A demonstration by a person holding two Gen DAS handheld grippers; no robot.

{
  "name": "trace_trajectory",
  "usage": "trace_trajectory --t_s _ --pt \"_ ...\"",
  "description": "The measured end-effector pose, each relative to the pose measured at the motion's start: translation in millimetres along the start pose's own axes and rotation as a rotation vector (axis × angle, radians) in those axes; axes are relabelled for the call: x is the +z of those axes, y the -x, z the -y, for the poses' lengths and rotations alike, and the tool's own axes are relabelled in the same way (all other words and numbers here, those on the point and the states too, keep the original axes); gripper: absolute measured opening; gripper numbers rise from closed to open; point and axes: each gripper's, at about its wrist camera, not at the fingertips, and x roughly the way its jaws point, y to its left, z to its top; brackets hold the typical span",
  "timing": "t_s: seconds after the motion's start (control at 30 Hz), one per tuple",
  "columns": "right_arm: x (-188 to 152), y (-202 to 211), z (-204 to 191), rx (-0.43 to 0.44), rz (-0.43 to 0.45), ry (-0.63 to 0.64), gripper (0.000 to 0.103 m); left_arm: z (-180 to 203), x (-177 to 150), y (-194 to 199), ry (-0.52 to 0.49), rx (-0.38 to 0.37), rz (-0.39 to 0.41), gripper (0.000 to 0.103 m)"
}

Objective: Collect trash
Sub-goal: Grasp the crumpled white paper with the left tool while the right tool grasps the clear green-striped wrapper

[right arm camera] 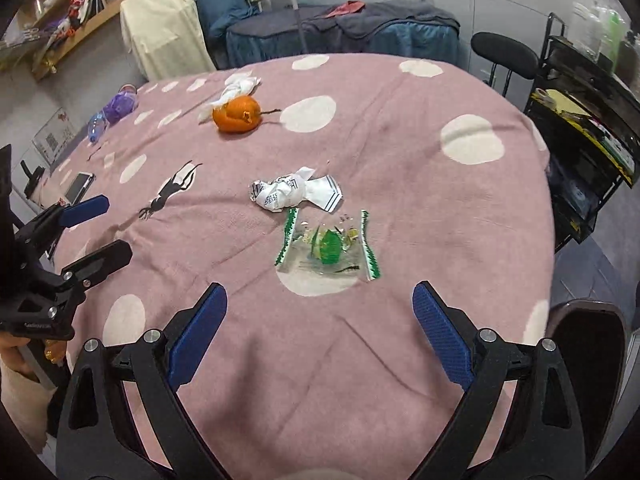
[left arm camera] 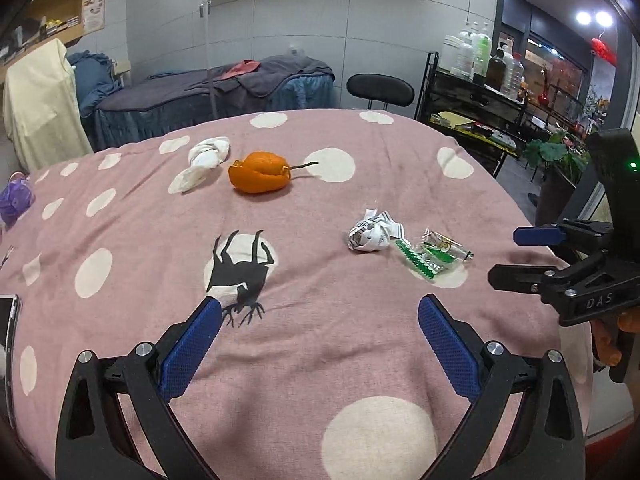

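On the pink spotted cloth [left arm camera: 320, 360] lie a crumpled white wrapper [left arm camera: 371, 232], a clear plastic wrapper with green edges [left arm camera: 434, 256], an orange peel [left arm camera: 260, 172] with a stem, and a white tissue wad [left arm camera: 204, 160]. My left gripper [left arm camera: 320, 312] stands open, empty, short of the deer print [left arm camera: 239, 276]. My right gripper [right arm camera: 320, 300] is open and empty just in front of the clear wrapper [right arm camera: 328, 246]; the crumpled wrapper [right arm camera: 290, 192] lies beyond it, the peel [right arm camera: 238, 118] and tissue [right arm camera: 240, 86] farther back. Each gripper shows in the other's view: the right gripper [left arm camera: 508, 254], the left gripper [right arm camera: 106, 228].
A phone [right arm camera: 80, 186] and a purple bag [right arm camera: 118, 108] lie at the table's left edge. Behind stand a covered bed [left arm camera: 224, 92], a black chair [left arm camera: 380, 88] and a black shelf with bottles [left arm camera: 480, 80]. A dark chair [right arm camera: 588, 344] sits by the table's right edge.
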Motion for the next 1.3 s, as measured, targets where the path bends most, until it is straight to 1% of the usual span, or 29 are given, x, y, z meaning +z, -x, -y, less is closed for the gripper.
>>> trace_trajectory --t_s 0.13,0.2,0.27,0.37,0.43,0.47,0.5,0.53,0.57,0.6,0.63,0.7,0.77,0.83,1.03,1.1,1.17,1.2,1.3 --pt "18 -35 -6 0.001 -0.093 -0.006 0.093 -7 2 -5 0.008 -0.003 -0.013 0.097" --pt "27 -53 -6 -0.031 -0.142 -0.004 0.093 -9 3 -8 0.005 -0.004 -0.019 0.097" --pt "31 -66 -4 -0.05 -0.166 -0.018 0.093 -10 4 -11 0.0 -0.009 -0.024 0.097" --pt "34 -81 1 -0.042 -0.207 -0.028 0.09 -12 7 -17 -0.006 -0.02 -0.035 0.097" --pt "35 -88 3 -0.054 -0.219 -0.026 0.073 -12 10 -22 -0.009 -0.029 -0.048 0.097" --pt "36 -89 3 -0.056 -0.22 -0.018 0.069 -12 12 -25 -0.013 -0.033 -0.053 0.097" --pt "37 -91 2 -0.057 -0.22 -0.014 0.06 -11 14 -28 -0.018 -0.036 -0.059 0.097" --pt "38 -91 2 -0.054 -0.221 -0.014 0.048 -10 16 -31 -0.024 -0.04 -0.065 0.097" --pt "39 -91 3 -0.045 -0.221 -0.017 0.042 -9 18 -35 -0.029 -0.043 -0.072 0.096" --pt "38 -90 4 -0.04 -0.219 -0.022 0.032 -7 20 -39 -0.034 -0.045 -0.081 0.094" --pt "38 -89 6 -0.035 -0.214 -0.028 0.025 -5 23 -43 -0.039 -0.046 -0.094 0.092" --pt "38 -84 9 -0.016 -0.194 -0.042 0.02 -1 28 -53 -0.048 -0.053 -0.118 0.089" --pt "38 -77 13 -0.017 -0.168 -0.05 0.017 4 33 -62 -0.058 -0.066 -0.141 0.082" --pt "37 -67 14 -0.038 -0.134 -0.051 0.016 11 37 -72 -0.074 -0.08 -0.171 0.079" --pt "30 -25 30 -0.039 -0.039 -0.098 0.016 38 52 -104 -0.151 -0.085 -0.246 0.071" --pt "25 -10 37 -0.038 -0.017 -0.115 0.016 48 54 -114 -0.179 -0.077 -0.268 0.069" --pt "20 3 43 -0.03 0.0 -0.136 0.017 56 55 -124 -0.206 -0.06 -0.291 0.064" --pt "18 3 42 -0.028 0.006 -0.144 0.017 60 56 -129 -0.217 -0.052 -0.301 0.063" --pt "10 16 47 -0.028 0.025 -0.158 0.017 67 58 -141 -0.225 -0.035 -0.323 0.055"
